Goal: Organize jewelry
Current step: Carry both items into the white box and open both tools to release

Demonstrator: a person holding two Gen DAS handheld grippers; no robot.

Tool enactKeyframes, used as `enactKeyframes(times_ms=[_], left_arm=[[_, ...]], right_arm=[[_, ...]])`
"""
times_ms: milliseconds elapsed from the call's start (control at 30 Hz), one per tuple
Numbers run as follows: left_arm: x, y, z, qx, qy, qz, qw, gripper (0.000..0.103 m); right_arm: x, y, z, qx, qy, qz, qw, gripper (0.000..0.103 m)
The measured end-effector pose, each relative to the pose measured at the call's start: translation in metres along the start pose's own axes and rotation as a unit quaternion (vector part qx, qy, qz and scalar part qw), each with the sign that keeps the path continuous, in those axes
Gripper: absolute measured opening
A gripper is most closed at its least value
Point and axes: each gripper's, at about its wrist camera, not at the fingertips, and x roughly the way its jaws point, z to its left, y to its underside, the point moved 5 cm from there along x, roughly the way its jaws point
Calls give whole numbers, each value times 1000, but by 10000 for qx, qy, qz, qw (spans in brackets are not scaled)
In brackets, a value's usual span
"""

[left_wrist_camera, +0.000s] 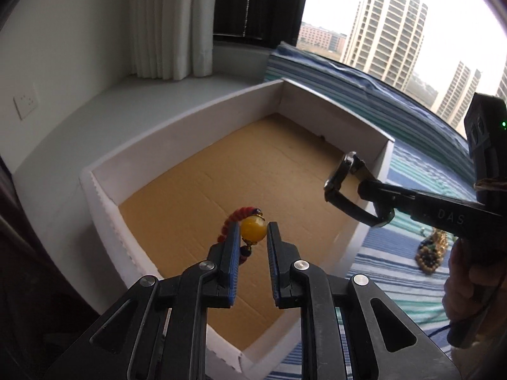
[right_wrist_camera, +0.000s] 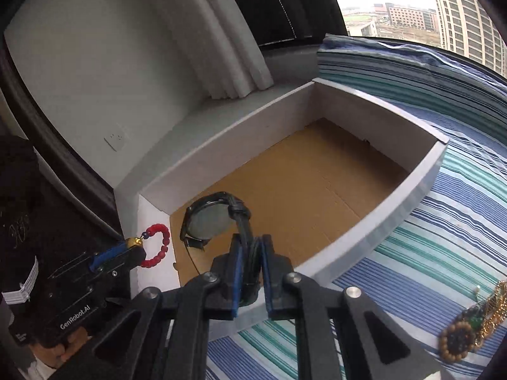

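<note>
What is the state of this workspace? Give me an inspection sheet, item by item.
Surface: striped blue-green cloth.
Job's things: white box with bare cardboard floor; red bead bracelet with yellow bead; black wristwatch; beaded jewelry heap on the cloth.
Clutter: nothing seen.
Grippers: left gripper shut on the bracelet; right gripper shut on the watch strap, both over the box.
Cables: nothing seen.
Surroundings: white curtain, wall socket, window onto tower blocks.
</note>
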Motion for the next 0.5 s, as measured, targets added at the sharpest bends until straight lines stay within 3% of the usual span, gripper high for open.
enactKeyframes(times_ms=[100, 133, 167, 200, 233, 267, 500], left_arm=[[24, 10, 10, -2, -136, 164, 9998, 18], [26, 14, 14, -19, -236, 171, 9996, 29], [26, 16, 16, -16, -324, 145, 9994, 49], [21, 17, 17, -11, -373, 55, 9993, 58], [16, 18, 17, -4, -403, -67, 9992, 69], [10, 18, 15, 28, -413, -173, 9990, 74], [-26, 27, -33, 461, -40, -693, 9965, 91]], right_arm=[[46, 3, 0, 119, -129, 479, 9987, 18], [53, 4, -3, 200, -111, 508, 9984, 30], [55, 5, -7, 281, -55, 472, 9985, 40], [51, 6, -11, 367, -26, 378, 9986, 51], [43, 7, -14, 429, -26, 281, 9987, 51], [34, 9, -16, 444, -15, 215, 9988, 52], [-64, 35, -29, 16, 702, -573, 9959, 79]])
